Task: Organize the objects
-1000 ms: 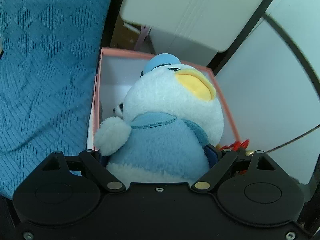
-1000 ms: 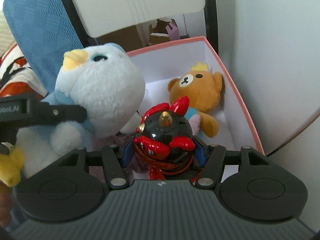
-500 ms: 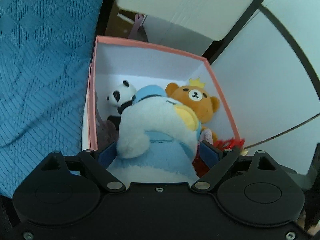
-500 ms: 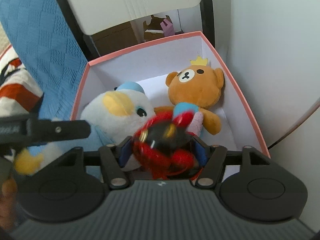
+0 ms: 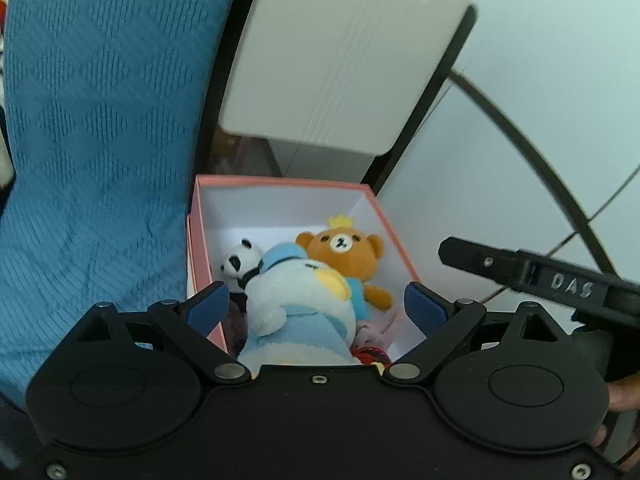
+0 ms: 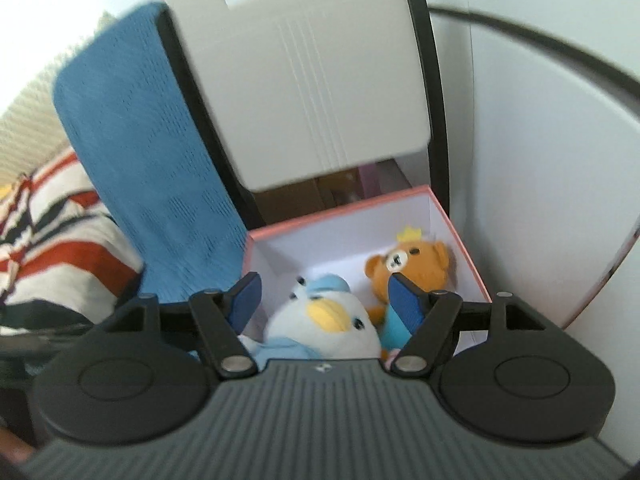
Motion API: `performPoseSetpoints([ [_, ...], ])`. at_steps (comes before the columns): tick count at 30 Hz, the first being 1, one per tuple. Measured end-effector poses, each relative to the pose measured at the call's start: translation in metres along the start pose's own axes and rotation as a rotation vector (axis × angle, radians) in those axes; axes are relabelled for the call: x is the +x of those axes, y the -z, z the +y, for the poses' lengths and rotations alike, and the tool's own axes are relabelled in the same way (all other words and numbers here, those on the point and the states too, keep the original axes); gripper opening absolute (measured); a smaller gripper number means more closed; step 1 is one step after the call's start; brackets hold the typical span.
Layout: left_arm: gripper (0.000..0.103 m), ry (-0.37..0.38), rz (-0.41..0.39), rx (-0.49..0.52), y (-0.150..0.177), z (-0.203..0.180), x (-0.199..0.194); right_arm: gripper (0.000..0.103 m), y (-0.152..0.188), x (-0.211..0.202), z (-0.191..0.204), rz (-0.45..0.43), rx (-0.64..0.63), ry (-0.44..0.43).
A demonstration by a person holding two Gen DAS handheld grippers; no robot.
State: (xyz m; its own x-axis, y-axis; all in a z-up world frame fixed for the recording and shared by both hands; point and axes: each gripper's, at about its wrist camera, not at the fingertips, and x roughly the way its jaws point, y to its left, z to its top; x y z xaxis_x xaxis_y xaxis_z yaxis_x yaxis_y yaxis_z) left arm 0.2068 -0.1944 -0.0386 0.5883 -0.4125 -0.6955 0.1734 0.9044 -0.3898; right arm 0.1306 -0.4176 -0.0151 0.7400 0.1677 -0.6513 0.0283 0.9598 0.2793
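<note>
A pink-rimmed white box (image 5: 280,182) holds the soft toys. A white-and-blue penguin (image 5: 296,300) lies on top, beside a brown bear with a crown (image 5: 344,256) and a small panda (image 5: 238,264). A sliver of the red-and-black toy (image 5: 372,354) shows at the box's near end. My left gripper (image 5: 316,304) hovers above the box, its jaws opening with nothing pressed between the pads. My right gripper (image 6: 325,298) also hangs open over the penguin (image 6: 324,320) and bear (image 6: 416,264), gripping nothing. Its black finger (image 5: 540,272) crosses the left wrist view at right.
A blue knitted cloth (image 5: 100,140) hangs right against the box's left side. A white panel in a black frame (image 5: 340,60) rises behind the box. White wall (image 6: 540,160) closes in the right side. A striped cloth (image 6: 52,248) lies at far left.
The left gripper let the penguin down into the box and the right one released the red-and-black toy. Both opened and rose away from the box.
</note>
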Motion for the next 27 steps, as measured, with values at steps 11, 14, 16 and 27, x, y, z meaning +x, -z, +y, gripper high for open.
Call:
performPoseSetpoints([
  [11,0.095,-0.004,-0.113,0.078,-0.002,-0.002,-0.083,0.072,0.020,-0.066,0.034,-0.078,-0.025,-0.002],
  [14,0.096,-0.007,-0.126,0.098,0.005,0.002,-0.099,0.072,0.036,-0.072,0.041,-0.067,-0.018,-0.007],
  [16,0.097,-0.008,-0.133,0.108,0.013,0.007,-0.107,0.072,0.049,-0.074,0.045,-0.055,-0.018,-0.002],
  [27,0.097,0.000,-0.085,0.113,0.055,0.035,-0.098,0.072,0.102,-0.069,0.054,-0.031,0.027,0.015],
])
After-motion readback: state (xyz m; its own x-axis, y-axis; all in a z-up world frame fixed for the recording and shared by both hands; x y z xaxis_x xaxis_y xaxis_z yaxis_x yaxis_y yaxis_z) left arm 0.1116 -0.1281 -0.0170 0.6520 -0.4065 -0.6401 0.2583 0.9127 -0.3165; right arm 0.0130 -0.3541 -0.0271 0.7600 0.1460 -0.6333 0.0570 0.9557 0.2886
